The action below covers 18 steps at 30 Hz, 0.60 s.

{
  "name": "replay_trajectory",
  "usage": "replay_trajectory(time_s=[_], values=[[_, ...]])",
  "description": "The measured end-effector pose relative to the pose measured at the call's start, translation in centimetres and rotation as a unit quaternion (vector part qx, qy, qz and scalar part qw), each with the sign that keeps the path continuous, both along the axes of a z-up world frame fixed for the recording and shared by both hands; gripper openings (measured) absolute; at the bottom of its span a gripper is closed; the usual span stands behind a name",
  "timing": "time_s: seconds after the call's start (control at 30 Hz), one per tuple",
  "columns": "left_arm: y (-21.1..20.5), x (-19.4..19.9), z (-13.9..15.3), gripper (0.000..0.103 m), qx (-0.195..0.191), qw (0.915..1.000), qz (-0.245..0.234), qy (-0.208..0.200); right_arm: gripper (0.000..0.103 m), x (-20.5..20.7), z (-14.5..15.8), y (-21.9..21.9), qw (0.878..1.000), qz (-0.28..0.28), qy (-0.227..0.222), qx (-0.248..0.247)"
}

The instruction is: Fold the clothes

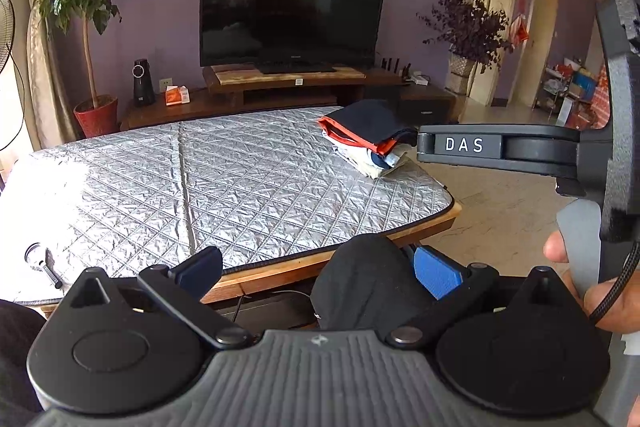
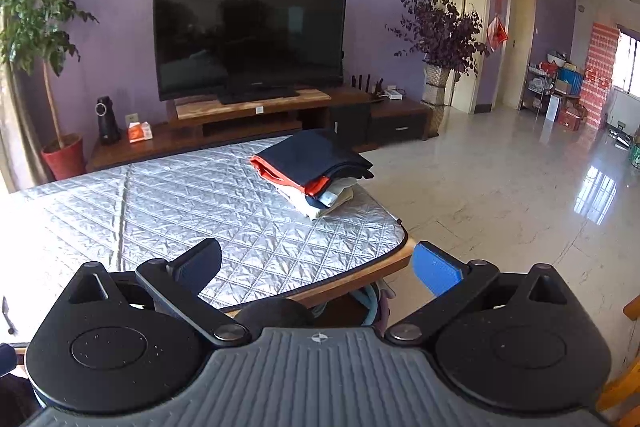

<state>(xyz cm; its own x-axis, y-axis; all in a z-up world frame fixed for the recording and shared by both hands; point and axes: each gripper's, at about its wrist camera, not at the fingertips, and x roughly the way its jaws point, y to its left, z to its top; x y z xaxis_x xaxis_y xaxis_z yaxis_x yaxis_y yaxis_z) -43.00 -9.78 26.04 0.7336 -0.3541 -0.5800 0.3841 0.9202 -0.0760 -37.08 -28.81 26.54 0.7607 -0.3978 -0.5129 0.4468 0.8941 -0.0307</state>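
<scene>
Folded stack (image 2: 314,173): several garments lie piled on the silver quilted worktop (image 2: 180,195), a dark navy one on top with an orange edge, paler pieces under it. The pile sits at the worktop's far right corner, on the side toward the television (image 2: 250,35).
Rest of the worktop: bare quilted cover between the stack and the near edge; a small shiny object (image 1: 34,257) lies at the near left corner, too small to name.
Black cloth (image 1: 364,283): a dark bundle bulges up below the worktop's near edge, seen between the fingers of the left gripper (image 1: 320,267). Whether it is a garment waiting to be folded I cannot tell.
Left gripper: spread wide, nothing pinched; the cloth sits in the gap but neither pad presses it.
Right gripper (image 2: 320,267): also spread wide and holding nothing, hovering over the worktop's near right corner. A hand (image 1: 592,291) grips its handle.
Stage: this fits either a pause between garments or the end of the pile; the pictures do not settle which.
Risks: the stack sits close to the worktop's right edge, so a sweep of either gripper or a cloth dragged past it could push the layers askew or off onto the floor. The slick cover may let fabric slide.
</scene>
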Motion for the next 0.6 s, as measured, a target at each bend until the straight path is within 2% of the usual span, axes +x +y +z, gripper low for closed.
replay_trajectory(time_s=[0.6], values=[[-1.2,-0.1,-0.5,0.102,0.006,0.9997,-0.022,0.001,0.103,-0.1,-1.2,-0.6,1.0,-0.011,0.022,-0.008]])
